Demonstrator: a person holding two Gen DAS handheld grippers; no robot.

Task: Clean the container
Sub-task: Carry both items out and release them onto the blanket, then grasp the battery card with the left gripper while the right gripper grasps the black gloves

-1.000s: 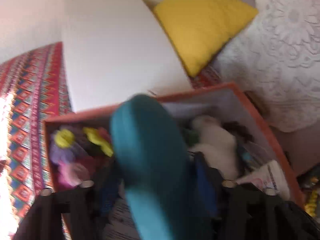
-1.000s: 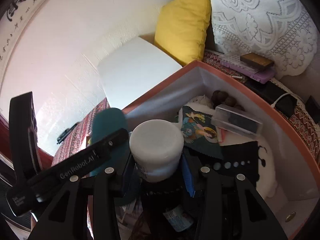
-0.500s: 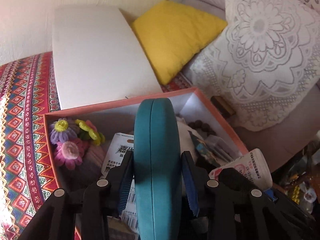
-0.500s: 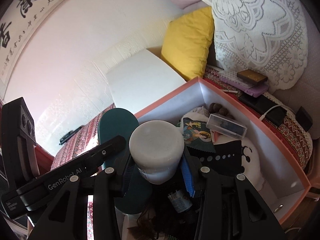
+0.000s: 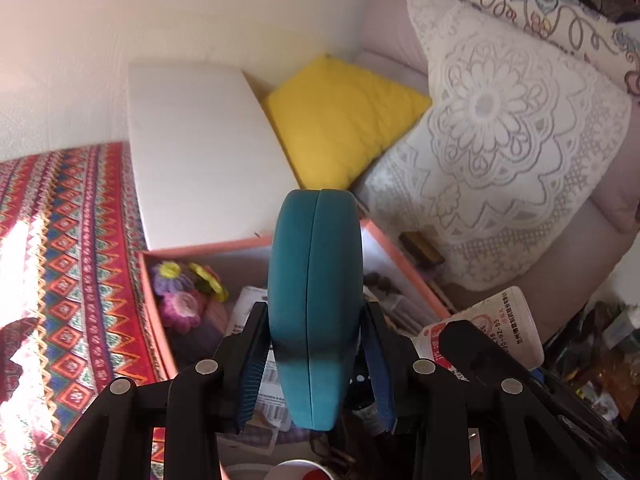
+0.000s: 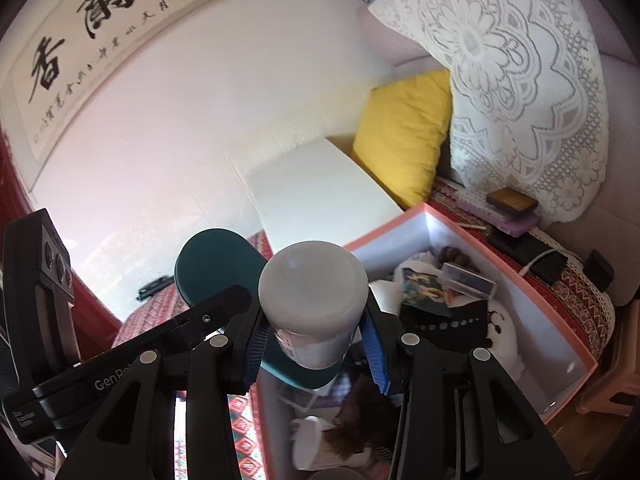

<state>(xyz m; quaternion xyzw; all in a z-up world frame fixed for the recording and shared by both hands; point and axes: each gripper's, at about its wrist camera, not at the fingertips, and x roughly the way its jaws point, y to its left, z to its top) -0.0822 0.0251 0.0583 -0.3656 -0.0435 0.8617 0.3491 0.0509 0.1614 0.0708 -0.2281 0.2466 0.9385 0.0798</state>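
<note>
Now the left gripper (image 5: 316,356) is clamped on a teal case (image 5: 316,300), holding it on edge above the pink box (image 5: 404,264). Alongside, the right gripper (image 6: 314,340) grips a white-capped jar (image 6: 314,300), its blue pads pressed to the sides. Both objects hang over the open box, which sits on a patterned cloth (image 5: 68,240) and holds crocheted flowers (image 5: 180,292), a clear plastic case (image 6: 466,280) and what seems to be a white plush toy (image 6: 504,332).
</note>
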